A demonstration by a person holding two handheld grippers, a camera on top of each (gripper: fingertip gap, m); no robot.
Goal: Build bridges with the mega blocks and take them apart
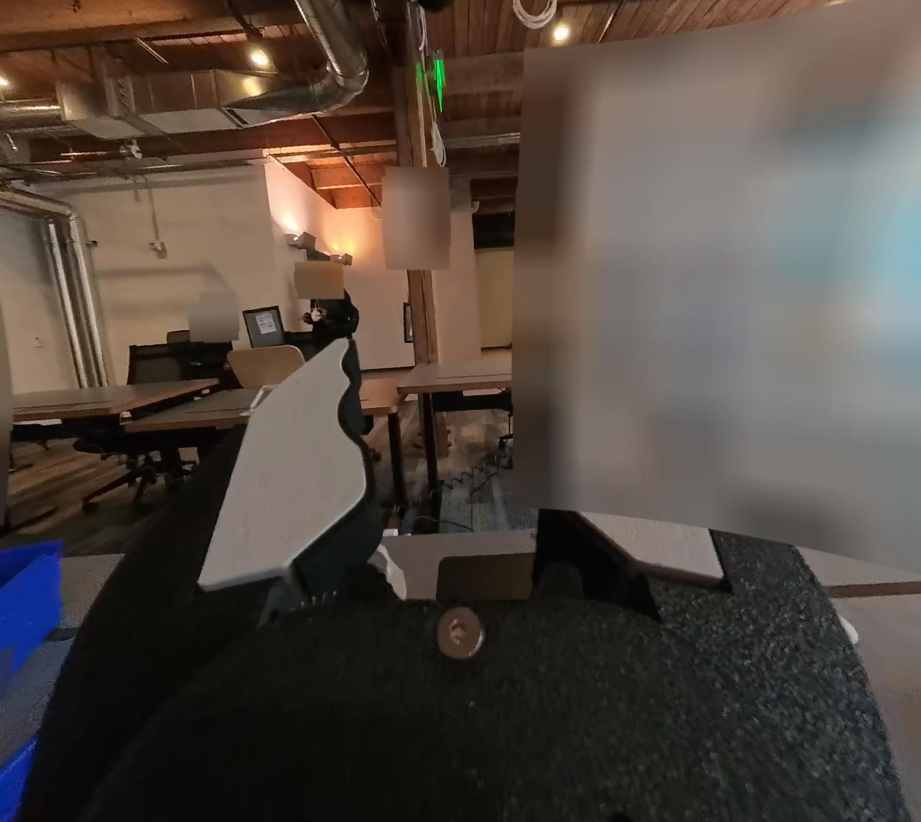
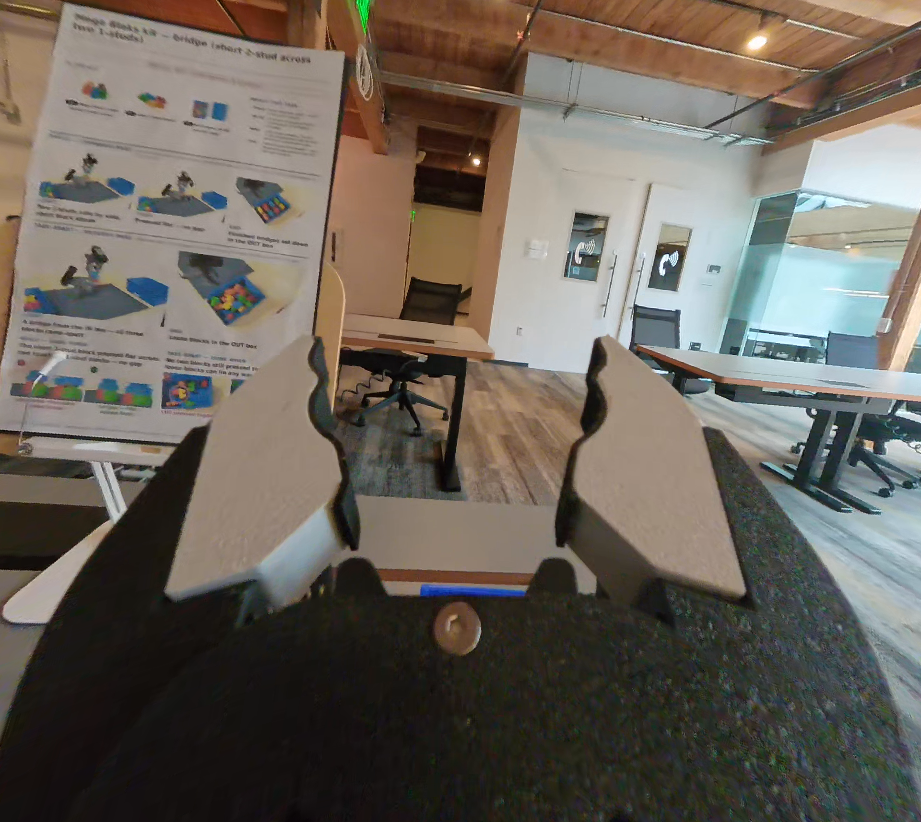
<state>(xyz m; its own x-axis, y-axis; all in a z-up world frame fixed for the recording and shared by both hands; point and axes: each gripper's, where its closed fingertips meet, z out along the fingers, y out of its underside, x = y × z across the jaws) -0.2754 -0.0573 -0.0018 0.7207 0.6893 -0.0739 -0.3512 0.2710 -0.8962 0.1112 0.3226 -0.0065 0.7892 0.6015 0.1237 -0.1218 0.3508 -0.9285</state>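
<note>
While both grippers point up into the office, the right gripper [image 2: 456, 394] holds its jaws wide apart and empty; the left gripper's [image 1: 448, 449] jaws cannot be judged behind blur.

Surface: pale tabletop [image 1: 498, 549] with wood-coloured edge | On it: blue bin [image 1: 27, 599] at the left, only partly visible

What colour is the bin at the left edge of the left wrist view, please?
Bright blue bin, best seen in the left wrist view.

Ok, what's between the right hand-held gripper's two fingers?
Nothing gripped: the right wrist view shows the right hand-held gripper open, its gap bare, with only tabletop and a blue strip beyond.
</note>
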